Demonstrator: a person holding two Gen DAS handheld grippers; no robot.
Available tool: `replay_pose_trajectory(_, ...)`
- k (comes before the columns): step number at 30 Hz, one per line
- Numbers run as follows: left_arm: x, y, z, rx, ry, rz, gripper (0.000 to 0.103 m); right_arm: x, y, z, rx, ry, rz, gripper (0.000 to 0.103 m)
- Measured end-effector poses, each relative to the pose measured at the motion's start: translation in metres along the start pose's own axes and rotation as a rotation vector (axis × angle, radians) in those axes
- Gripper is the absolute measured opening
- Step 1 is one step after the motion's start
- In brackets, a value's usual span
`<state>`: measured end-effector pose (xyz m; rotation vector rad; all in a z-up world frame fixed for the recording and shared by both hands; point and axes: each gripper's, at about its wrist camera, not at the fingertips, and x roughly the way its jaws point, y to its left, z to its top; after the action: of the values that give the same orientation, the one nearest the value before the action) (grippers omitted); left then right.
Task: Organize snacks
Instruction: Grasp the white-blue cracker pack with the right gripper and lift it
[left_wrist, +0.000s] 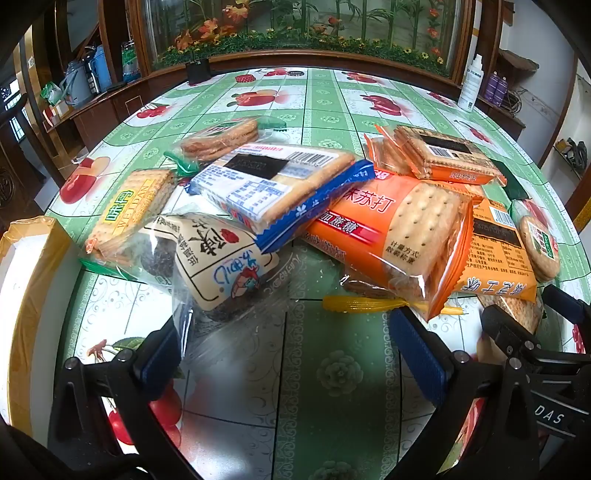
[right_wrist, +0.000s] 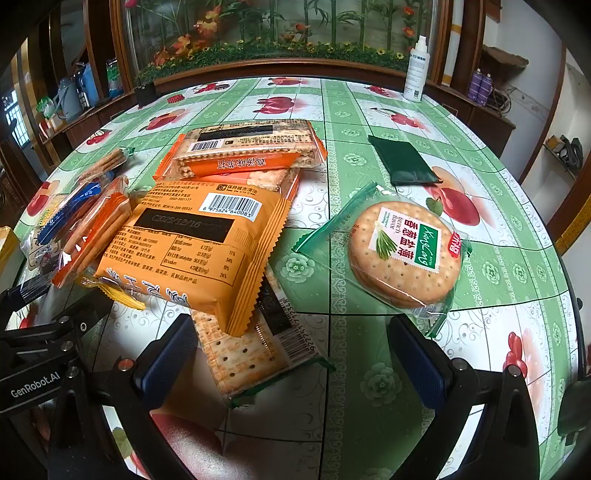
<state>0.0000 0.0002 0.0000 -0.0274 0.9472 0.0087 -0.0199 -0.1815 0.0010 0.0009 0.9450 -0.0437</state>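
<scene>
Dark wooden cabinet, glass flower panel, white wall

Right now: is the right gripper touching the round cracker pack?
Cannot tell. In the right wrist view the round cracker pack's wrapper corner meets the open right gripper's pad edge.

Soft, even daylight is filling both views. Glare is shining off the clear wrappers and the glossy tablecloth. Fisheye bending is curving the table's edges, and black vignetting is darkening every corner.

Home dining room: fruit-print tablecloth, wooden cabinets, thermoses
</scene>
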Motion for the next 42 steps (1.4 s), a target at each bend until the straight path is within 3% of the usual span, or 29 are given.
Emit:
replay_pose_trajectory(9,-0.004,0.0,-0.002,0.017,0.026,-0.006,0.103,-0.001,0.0,-0.001,-0.023,0.018,0.015,0.103)
replay_pose_trajectory(13,-0.028,0.004,-0.005,0.061,-0.045,0.018,0.103,-0.013,-0.012,-0.005,-0.011,0.031,0.015,0.102)
replay_pose_trajectory(17,-0.049,0.021,0.004,0.033,-0.084,-0.003,0.103,-0.037,-0.013,-0.009,-0.013,-0.014,0.056,0.102)
replay_pose_trajectory(22,-0.061,0.046,0.022,-0.02,-0.095,-0.006,0.103,-0.054,0.005,0.004,-0.064,-0.067,0.147,0.102)
replay_pose_trajectory(27,-0.074,0.064,0.037,-0.013,-0.123,0.043,0.103,-0.055,0.046,0.033,-0.222,-0.09,0.216,0.102)
replay_pose_trajectory(31,-0.068,0.077,0.051,-0.006,-0.068,0.013,0.103,-0.05,0.073,0.047,-0.311,-0.103,0.203,0.102)
replay_pose_trajectory(36,-0.058,0.087,0.07,-0.051,-0.042,-0.016,0.103,-0.043,0.084,0.056,-0.311,-0.097,0.244,0.102)
replay_pose_trajectory(42,-0.043,0.109,0.098,-0.119,-0.009,-0.001,0.103,-0.033,0.105,0.075,-0.353,-0.074,0.285,0.102)
